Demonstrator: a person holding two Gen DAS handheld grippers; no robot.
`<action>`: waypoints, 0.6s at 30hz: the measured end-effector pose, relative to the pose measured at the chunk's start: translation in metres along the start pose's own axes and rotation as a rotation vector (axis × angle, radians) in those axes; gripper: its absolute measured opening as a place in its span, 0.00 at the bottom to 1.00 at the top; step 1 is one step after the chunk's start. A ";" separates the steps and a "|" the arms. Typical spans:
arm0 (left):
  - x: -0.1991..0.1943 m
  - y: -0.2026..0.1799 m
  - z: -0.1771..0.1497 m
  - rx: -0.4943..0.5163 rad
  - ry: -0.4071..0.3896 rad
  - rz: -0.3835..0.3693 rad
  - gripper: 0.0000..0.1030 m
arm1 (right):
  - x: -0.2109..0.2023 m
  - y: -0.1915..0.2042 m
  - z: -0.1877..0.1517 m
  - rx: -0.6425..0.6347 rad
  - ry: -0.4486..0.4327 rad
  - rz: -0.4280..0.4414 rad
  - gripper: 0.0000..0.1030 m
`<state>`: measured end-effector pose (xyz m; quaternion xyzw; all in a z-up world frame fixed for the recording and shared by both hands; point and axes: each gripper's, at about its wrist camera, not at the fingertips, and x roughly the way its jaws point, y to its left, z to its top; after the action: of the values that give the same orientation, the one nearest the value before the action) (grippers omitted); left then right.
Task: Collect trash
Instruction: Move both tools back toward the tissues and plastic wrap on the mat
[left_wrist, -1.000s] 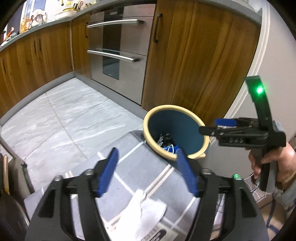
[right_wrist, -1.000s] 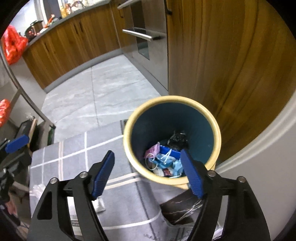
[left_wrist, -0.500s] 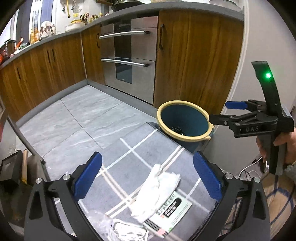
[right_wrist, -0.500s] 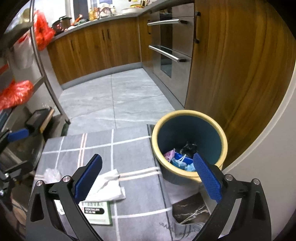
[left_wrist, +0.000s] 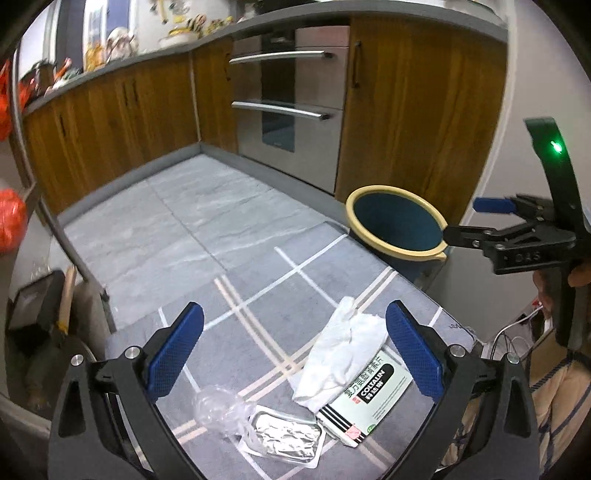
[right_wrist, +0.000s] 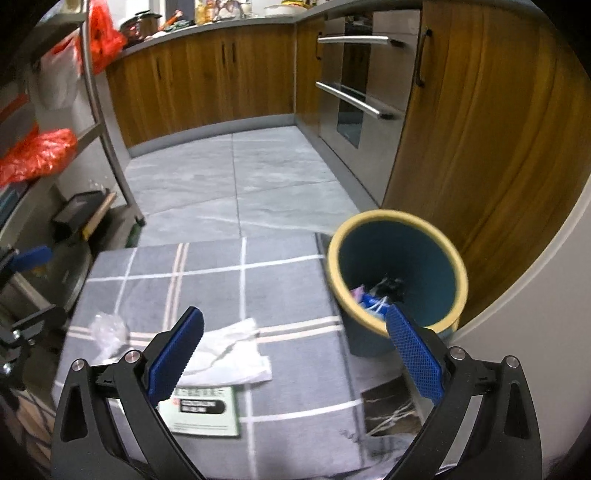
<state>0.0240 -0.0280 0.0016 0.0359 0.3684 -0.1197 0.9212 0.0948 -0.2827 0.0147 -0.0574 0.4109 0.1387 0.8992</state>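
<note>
Trash in bin (right_wrist: 373, 295) only in right view, foil tray (left_wrist: 282, 435) only left, both hand-held grippers wide, empty.

Open floor (left_wrist: 207, 229) beyond littered mat (left_wrist: 258, 302)

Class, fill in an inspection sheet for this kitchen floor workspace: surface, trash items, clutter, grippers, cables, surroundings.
Surface: grey checked mat on tiled floor.
Job's things: white tissue partly over a green-and-white packet; foil tray; crumpled clear plastic; yellow-rimmed bin holding scraps.
Clutter: red bags on a shelf.
Grippers: left gripper and right gripper open, empty.
Cables: wires by the wall.
Surroundings: wooden cabinets, oven.
</note>
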 end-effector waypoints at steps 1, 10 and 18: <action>0.001 0.004 -0.001 -0.005 0.002 0.008 0.94 | 0.002 -0.001 0.000 0.019 0.003 0.007 0.95; 0.020 0.043 -0.023 -0.070 0.110 0.083 0.94 | 0.027 0.004 0.002 0.117 0.088 0.020 0.95; 0.058 0.074 -0.062 -0.128 0.321 0.167 0.94 | 0.048 0.023 0.002 0.136 0.160 0.031 0.95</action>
<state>0.0409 0.0417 -0.0846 0.0265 0.5131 -0.0121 0.8578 0.1189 -0.2509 -0.0199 -0.0005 0.4905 0.1195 0.8632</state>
